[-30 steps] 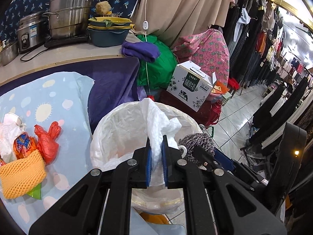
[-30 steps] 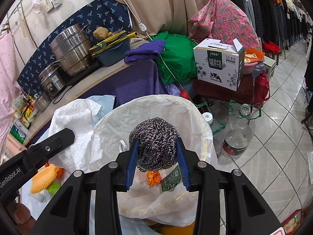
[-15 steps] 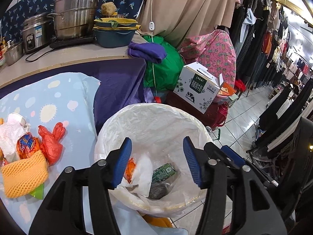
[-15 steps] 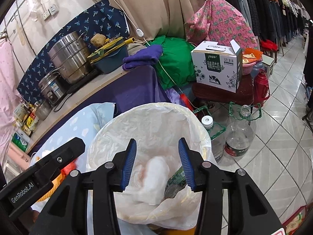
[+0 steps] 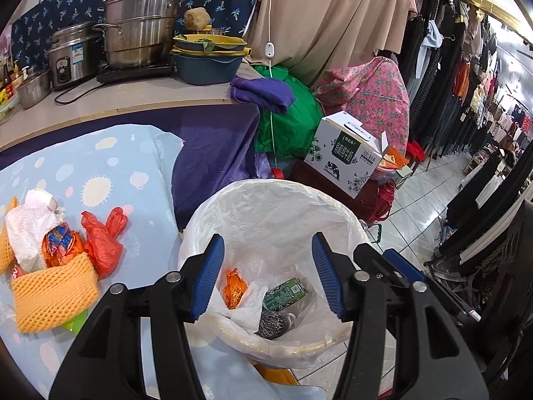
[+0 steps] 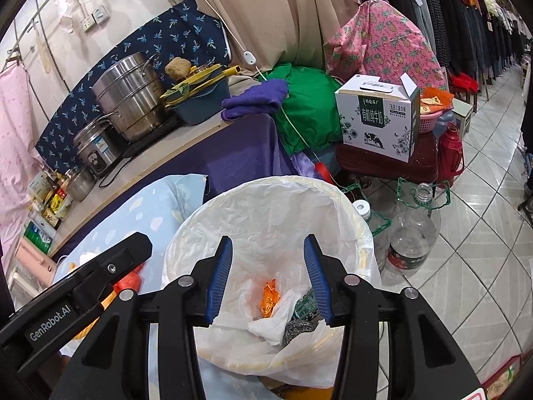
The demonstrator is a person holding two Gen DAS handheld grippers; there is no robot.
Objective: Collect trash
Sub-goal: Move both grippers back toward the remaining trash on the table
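Observation:
A bin lined with a white plastic bag (image 5: 276,200) (image 6: 266,200) stands below both grippers. Inside lie a steel wool scourer (image 5: 273,324) (image 6: 299,328), a white paper towel (image 5: 248,313) (image 6: 271,328), an orange wrapper (image 5: 234,288) (image 6: 269,296) and a green packet (image 5: 284,293) (image 6: 304,303). My left gripper (image 5: 268,275) hangs open over the bin, nothing between its blue pads. My right gripper (image 6: 268,275) is open over it too, also empty. On the pale blue cloth to the left remain a red plastic bag (image 5: 103,236), an orange foam net (image 5: 53,295), a white wad (image 5: 28,230) and an orange snack packet (image 5: 60,241).
Steel pots (image 5: 140,20) and a rice cooker (image 5: 71,55) stand on the counter behind. A white milk carton box (image 6: 378,118) sits on a dark red stool to the right. Clear plastic bottles (image 6: 411,230) stand on the tiled floor beside the bin. Clothes racks line the aisle at right.
The left gripper let go of the white paper towel and the right let go of the steel wool scourer; both now lie in the bin. Both sets of jaws opened.

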